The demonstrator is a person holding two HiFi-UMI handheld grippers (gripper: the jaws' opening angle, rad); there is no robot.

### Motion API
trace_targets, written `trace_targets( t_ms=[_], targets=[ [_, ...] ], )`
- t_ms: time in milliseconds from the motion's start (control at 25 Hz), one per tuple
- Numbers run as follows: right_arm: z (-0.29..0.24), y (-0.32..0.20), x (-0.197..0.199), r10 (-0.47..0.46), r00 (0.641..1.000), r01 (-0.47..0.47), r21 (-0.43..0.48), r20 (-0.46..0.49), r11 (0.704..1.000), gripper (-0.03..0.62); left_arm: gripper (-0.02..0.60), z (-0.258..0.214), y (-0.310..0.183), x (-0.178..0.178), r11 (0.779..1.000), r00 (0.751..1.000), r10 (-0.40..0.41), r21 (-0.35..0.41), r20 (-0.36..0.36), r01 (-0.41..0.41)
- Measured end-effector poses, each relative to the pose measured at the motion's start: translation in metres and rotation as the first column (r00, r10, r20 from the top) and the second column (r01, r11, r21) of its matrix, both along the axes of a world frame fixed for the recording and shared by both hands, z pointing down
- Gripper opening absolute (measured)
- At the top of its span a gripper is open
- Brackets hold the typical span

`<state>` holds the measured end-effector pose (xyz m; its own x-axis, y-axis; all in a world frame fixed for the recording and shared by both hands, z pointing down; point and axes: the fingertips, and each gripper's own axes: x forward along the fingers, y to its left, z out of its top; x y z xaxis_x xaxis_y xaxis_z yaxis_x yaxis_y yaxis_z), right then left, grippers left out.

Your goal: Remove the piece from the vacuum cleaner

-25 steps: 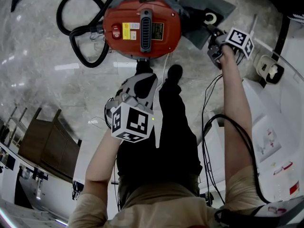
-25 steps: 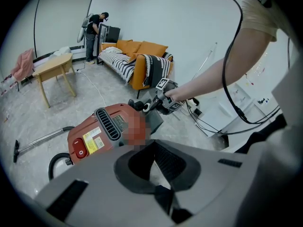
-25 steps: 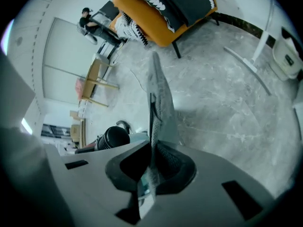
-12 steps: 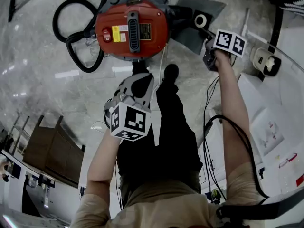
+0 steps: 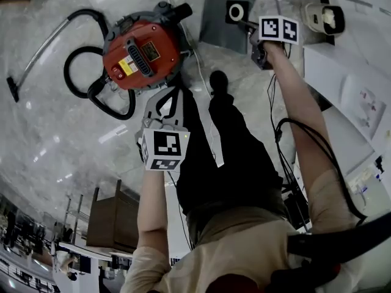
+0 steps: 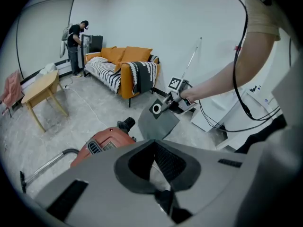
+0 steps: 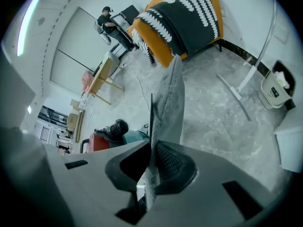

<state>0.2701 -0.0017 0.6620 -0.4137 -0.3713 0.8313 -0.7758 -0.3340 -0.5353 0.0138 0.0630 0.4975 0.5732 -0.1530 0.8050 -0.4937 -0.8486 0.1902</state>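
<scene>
Saw the vacuum [image 5: 142,55] on the floor [image 5: 55,133]. Held the grey bag [image 5: 229,20] near it, not touching, its edge pinched between the jaws of the right gripper [image 7: 150,169]. Had the left gripper [image 6: 156,171] closed, empty, above the vacuum.

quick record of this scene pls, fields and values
vacuum cleaner: red, black hose looped beside it
dust bag: grey with a white ring collar, apart from the vacuum cleaner
right gripper: shut on the dust bag's edge
left gripper: shut, empty, apart from the vacuum cleaner
task state: piece out of the vacuum cleaner
</scene>
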Motion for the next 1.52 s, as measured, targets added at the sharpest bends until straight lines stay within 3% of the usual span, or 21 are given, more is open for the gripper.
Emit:
trace_targets(
  t_ms=[240, 480, 840, 1080, 1280, 1520],
  targets=[
    [-0.035, 0.021, 0.041, 0.076, 0.997, -0.076, 0.043, -0.01, 0.996, 0.026, -0.003, -0.031, -0.013, 0.026, 0.995, 0.997, 0.071, 0.065, -0.019, -0.07],
    [-0.068, 0.055, 0.077, 0.131, 0.991, -0.131, 0.084, -0.002, 0.988, 0.026, -0.003, -0.054, 0.011, 0.047, 0.988, 0.992, 0.128, 0.084, 0.004, -0.127],
    [-0.097, 0.094, 0.108, 0.177, 0.984, -0.179, 0.102, 0.031, 0.978, 0.026, -0.003, -0.09, 0.037, 0.068, 0.99, 0.996, 0.091, 0.11, 0.021, -0.093],
    [-0.123, 0.112, 0.115, 0.157, 0.986, -0.162, 0.11, 0.049, 0.981, 0.026, -0.003, -0.12, 0.062, 0.082, 0.992, 0.998, 0.055, 0.116, 0.009, -0.056],
    [-0.142, 0.118, 0.127, 0.158, 0.986, -0.162, 0.109, 0.05, 0.981, 0.026, -0.003, -0.141, 0.064, 0.092, 0.988, 0.997, 0.071, 0.139, 0.009, -0.071],
    [-0.166, 0.119, 0.105, 0.105, 0.994, -0.105, 0.111, 0.007, 0.988, 0.026, -0.003, -0.158, 0.05, 0.073, 0.986, 0.997, 0.072, 0.152, 0.02, -0.074]
  ],
)
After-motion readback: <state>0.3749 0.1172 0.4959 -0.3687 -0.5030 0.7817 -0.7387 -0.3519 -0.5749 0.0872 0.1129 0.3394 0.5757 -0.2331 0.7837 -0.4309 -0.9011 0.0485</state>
